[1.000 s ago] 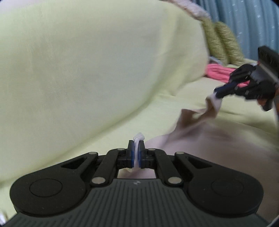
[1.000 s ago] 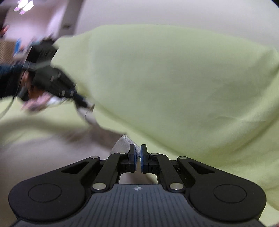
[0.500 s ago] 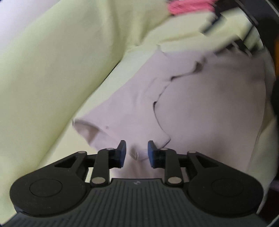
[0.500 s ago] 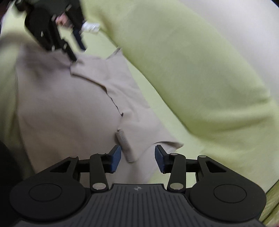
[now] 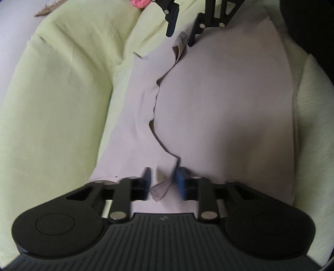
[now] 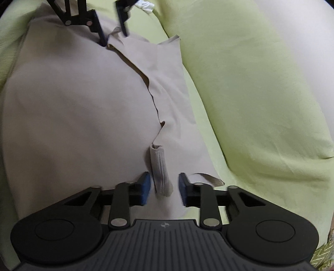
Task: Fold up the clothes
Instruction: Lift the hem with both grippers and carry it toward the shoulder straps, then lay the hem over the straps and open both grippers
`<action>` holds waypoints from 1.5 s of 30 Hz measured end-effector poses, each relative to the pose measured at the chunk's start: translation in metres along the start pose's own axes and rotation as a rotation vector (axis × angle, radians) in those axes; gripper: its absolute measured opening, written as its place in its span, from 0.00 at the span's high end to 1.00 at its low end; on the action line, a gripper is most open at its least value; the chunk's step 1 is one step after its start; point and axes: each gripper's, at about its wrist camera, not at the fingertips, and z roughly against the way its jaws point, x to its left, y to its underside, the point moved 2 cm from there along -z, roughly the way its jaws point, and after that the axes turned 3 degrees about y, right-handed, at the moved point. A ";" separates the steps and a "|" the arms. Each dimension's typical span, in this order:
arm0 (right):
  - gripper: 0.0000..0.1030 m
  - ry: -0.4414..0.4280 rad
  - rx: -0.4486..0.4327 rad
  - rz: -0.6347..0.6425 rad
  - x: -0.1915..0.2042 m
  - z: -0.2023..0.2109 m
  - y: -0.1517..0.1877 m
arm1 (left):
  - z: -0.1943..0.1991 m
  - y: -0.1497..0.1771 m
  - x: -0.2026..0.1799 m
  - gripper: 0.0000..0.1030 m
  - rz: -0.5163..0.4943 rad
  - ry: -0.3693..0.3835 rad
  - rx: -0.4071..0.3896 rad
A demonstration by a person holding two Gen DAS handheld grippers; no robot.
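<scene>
A beige garment (image 5: 219,108) lies spread on a light green sofa seat, one edge folded over itself along a wavy line. It also shows in the right wrist view (image 6: 73,116). My left gripper (image 5: 163,183) is open, its jaws on either side of a ribbed cuff (image 5: 159,188) at the garment's near end. My right gripper (image 6: 163,187) is open around the other ribbed cuff (image 6: 159,168). Each gripper appears at the far end in the other's view: the right gripper (image 5: 181,31) and the left gripper (image 6: 113,34).
The green sofa backrest (image 5: 58,93) rises along the left of the left wrist view and along the right of the right wrist view (image 6: 250,93). A pink cloth (image 5: 139,2) lies at the far end. A white cloth (image 6: 146,5) lies beyond the garment.
Both grippers held the garment's corners shut a second ago. They have laid the garment down and opened, and the cuffs now rest between the open jaws.
</scene>
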 end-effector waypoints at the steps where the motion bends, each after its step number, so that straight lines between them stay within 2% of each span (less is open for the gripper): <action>1: 1.00 -0.002 0.001 -0.009 -0.004 0.001 0.001 | -0.001 -0.001 0.002 0.94 0.016 0.018 0.007; 6: 1.00 0.009 -0.006 -0.060 -0.025 0.013 0.003 | 0.011 -0.003 0.025 0.95 0.214 0.042 -0.012; 11: 1.00 0.068 -0.033 -0.102 -0.052 0.043 0.004 | 0.054 -0.004 0.044 0.95 0.362 0.031 -0.094; 15: 1.00 0.049 -0.041 -0.104 -0.049 0.074 0.011 | 0.079 -0.004 0.026 0.95 0.366 0.013 -0.113; 19: 1.00 -0.028 -0.028 -0.064 -0.018 0.093 0.018 | 0.085 0.001 -0.013 0.95 0.347 0.042 -0.071; 22: 1.00 -0.066 -0.015 -0.073 0.000 0.099 0.021 | 0.090 0.003 -0.038 0.96 0.323 0.057 -0.049; 25: 1.00 -0.060 0.015 -0.051 0.013 0.090 0.020 | 0.089 0.004 -0.053 0.95 0.300 0.040 -0.022; 26: 0.98 -0.045 0.023 -0.040 0.015 0.086 0.018 | 0.087 0.004 -0.055 0.94 0.292 0.023 -0.015; 29: 0.68 -0.013 0.024 -0.039 0.033 0.093 0.016 | 0.081 0.003 -0.060 0.93 0.265 -0.021 0.002; 31: 0.67 -0.009 0.016 -0.041 0.033 0.091 0.014 | 0.078 0.002 -0.064 0.87 0.229 -0.040 0.005; 33: 0.67 -0.015 0.021 -0.039 0.036 0.088 0.014 | 0.074 0.002 -0.070 0.81 0.173 -0.067 0.013; 36: 0.70 -0.016 0.032 -0.038 0.041 0.100 0.023 | 0.062 0.001 -0.077 0.80 0.092 -0.096 0.018; 39: 0.78 -0.025 0.035 -0.032 0.055 0.110 0.023 | 0.048 0.004 -0.078 0.80 0.040 -0.094 0.017; 41: 1.00 -0.031 0.031 -0.021 0.058 0.110 0.020 | 0.043 0.004 -0.079 0.91 0.008 -0.088 0.017; 42: 1.00 -0.025 0.027 -0.018 0.058 0.111 0.020 | 0.042 0.004 -0.076 0.97 0.020 -0.072 0.012; 45: 1.00 0.063 -0.001 -0.007 0.050 0.120 0.020 | 0.052 -0.001 -0.063 0.98 0.117 -0.048 -0.041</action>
